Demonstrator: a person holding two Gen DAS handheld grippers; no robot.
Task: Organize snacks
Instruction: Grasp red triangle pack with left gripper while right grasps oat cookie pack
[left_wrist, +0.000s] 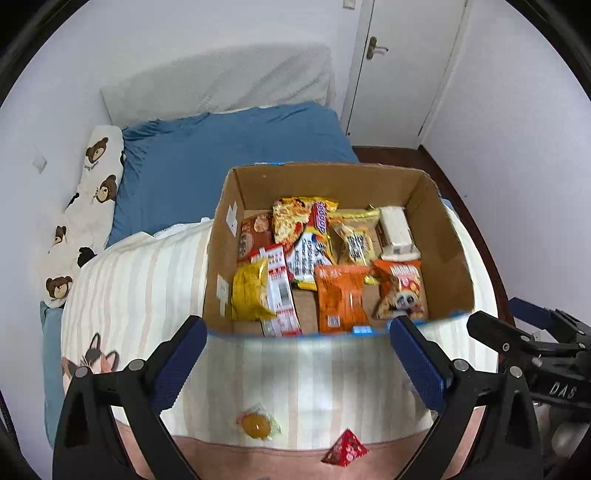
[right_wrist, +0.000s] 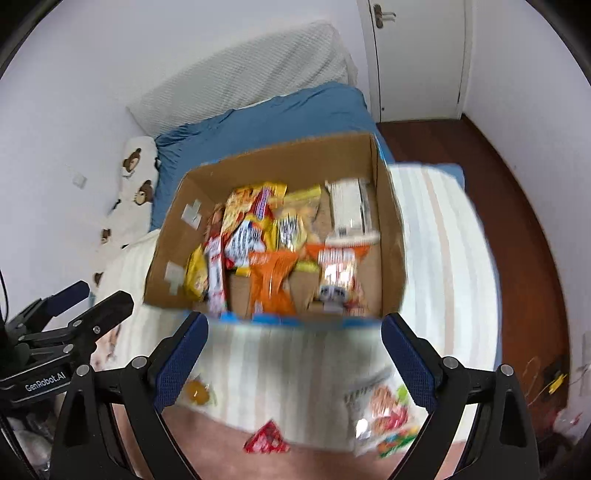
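Observation:
An open cardboard box (left_wrist: 447, 254) stands on the striped quilt and holds several snack packets, among them an orange packet (left_wrist: 341, 295) and a yellow packet (left_wrist: 251, 291). The box also shows in the blurred right wrist view (right_wrist: 389, 240). My left gripper (left_wrist: 297, 332) is open and empty just before the box's near wall. My right gripper (right_wrist: 295, 328) is open and empty in the same place. On the quilt near me lie a round yellow sweet (left_wrist: 256, 424), a small red triangular packet (left_wrist: 345, 452) and a colourful snack bag (right_wrist: 388, 417).
The box sits on a bed with a striped quilt (left_wrist: 140, 288), blue sheet (left_wrist: 221, 155) and bear-print pillow (left_wrist: 96, 192). White walls stand to the left. A white door (left_wrist: 399, 66) and dark wooden floor (right_wrist: 517, 221) lie to the right.

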